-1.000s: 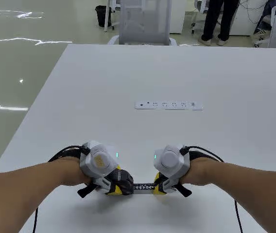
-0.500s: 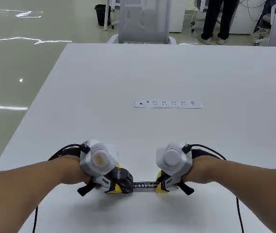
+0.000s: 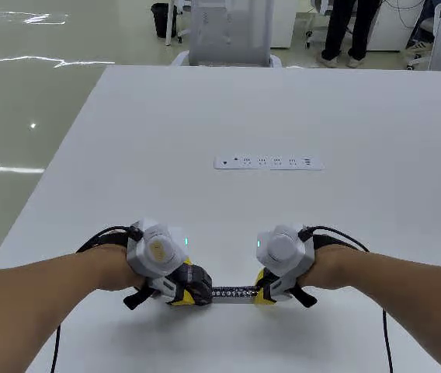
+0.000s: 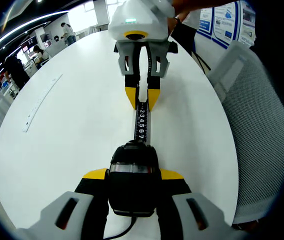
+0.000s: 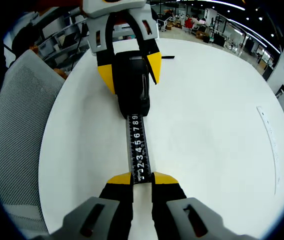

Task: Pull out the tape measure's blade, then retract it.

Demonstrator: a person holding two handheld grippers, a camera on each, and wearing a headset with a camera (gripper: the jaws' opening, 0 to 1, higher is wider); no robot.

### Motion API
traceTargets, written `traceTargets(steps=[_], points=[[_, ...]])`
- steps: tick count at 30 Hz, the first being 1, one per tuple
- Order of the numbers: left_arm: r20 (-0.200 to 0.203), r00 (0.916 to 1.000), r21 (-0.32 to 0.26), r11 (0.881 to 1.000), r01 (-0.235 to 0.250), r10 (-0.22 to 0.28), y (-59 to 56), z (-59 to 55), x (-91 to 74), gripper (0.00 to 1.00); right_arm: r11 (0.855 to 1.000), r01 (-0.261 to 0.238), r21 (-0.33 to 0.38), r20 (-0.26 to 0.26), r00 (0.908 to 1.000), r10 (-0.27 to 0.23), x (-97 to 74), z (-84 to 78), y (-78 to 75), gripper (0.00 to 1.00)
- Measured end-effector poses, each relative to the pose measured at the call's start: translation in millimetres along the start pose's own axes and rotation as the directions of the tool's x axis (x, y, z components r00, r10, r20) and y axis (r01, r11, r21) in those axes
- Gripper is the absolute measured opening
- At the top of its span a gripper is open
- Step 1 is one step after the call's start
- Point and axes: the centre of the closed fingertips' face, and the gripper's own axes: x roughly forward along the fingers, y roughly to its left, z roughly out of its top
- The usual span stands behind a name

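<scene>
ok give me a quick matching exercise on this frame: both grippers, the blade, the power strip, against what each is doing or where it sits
Column 1
1. left gripper
2. right gripper
3. blade
4. power strip

Column 2
A. lies flat on the table, farther from the person, apart from both grippers
B. shut on the black case
C. partly out, spanning from the case to the other gripper, numbers up
D. shut on the blade's tip

Pairs: 1-B, 2-D, 3-C, 4-A
</scene>
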Motion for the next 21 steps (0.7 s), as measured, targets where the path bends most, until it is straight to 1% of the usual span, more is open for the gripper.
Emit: traceTargets(steps=[21], points=[[-0.002,1.0,-0.002,1.0,-0.002,0.002,0.4,-0.9,0.2,0.32,1.0,0.002,0.011,0.002,1.0,-0.002,-6.4,-10.6,-1.1,0.12]])
